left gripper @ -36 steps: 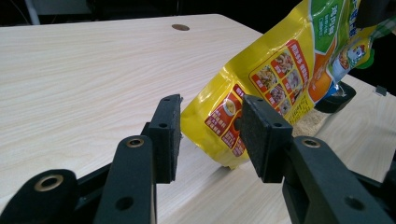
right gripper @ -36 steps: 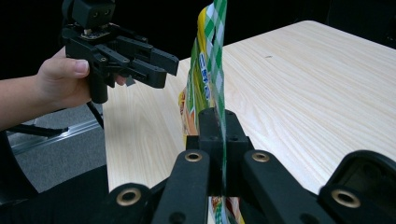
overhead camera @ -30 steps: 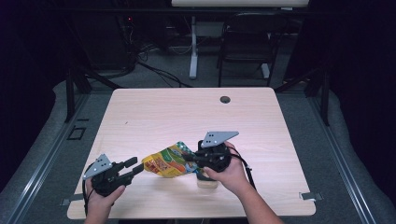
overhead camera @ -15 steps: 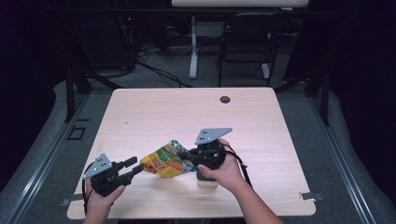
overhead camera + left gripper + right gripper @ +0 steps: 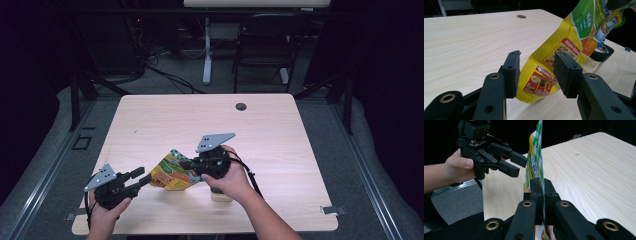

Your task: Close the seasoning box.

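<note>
The right gripper has its fingers clamped flat on an edge of the yellow seasoning pouch, holding it tilted above the wooden counter over a small jar. The left gripper has its fingers spread wide on either side of the pouch's lower corner, not pressing it.

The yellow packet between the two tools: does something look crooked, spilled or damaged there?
No spill or tear shows. The yellow packet hangs tilted off the table, pinched at one edge by the right tool. Its lower corner sits between the open jaws of the left tool, which do not press it. A jar stands behind it.
</note>
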Demonstrator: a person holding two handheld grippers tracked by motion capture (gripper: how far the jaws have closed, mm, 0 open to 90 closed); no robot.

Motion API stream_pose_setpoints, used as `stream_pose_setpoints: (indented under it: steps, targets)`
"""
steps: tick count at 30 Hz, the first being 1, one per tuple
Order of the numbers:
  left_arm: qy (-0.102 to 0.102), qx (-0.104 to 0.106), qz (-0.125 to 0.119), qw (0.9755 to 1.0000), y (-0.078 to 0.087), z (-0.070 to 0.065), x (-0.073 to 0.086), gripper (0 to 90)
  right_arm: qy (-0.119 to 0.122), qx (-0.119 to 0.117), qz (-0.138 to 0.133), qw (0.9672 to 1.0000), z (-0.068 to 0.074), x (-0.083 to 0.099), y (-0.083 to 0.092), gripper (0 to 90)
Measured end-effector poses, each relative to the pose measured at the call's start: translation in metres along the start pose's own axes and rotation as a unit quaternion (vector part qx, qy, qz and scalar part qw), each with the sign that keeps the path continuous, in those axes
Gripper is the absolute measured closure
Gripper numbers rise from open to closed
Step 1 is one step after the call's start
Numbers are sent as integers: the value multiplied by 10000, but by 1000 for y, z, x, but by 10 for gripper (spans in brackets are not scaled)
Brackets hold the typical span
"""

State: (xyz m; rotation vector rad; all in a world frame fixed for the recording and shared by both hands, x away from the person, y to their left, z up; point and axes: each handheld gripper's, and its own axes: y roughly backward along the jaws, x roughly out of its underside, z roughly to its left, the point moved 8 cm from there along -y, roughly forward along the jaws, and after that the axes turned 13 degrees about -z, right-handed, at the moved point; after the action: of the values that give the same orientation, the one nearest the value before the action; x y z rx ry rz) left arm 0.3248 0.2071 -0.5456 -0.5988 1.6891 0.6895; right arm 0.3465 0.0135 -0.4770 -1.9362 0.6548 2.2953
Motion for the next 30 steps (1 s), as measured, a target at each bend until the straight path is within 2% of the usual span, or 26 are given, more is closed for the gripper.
stream_pose_setpoints:
  steps: [10,16,22,30]
  targets:
    - [4,-20,4,10000,0,0,1,569,198,32,151,9997,3,-6,-7,900]
    - [-8,19,28,10000,-1,-1,1,569,240,92,186,9995,1,-12,1,900]
    - [-47,95,90,9999,-4,-6,4,565,377,212,334,9985,0,-9,10,900]
    - [-48,133,136,9998,-8,-9,6,563,323,244,479,9980,-1,-7,20,900]
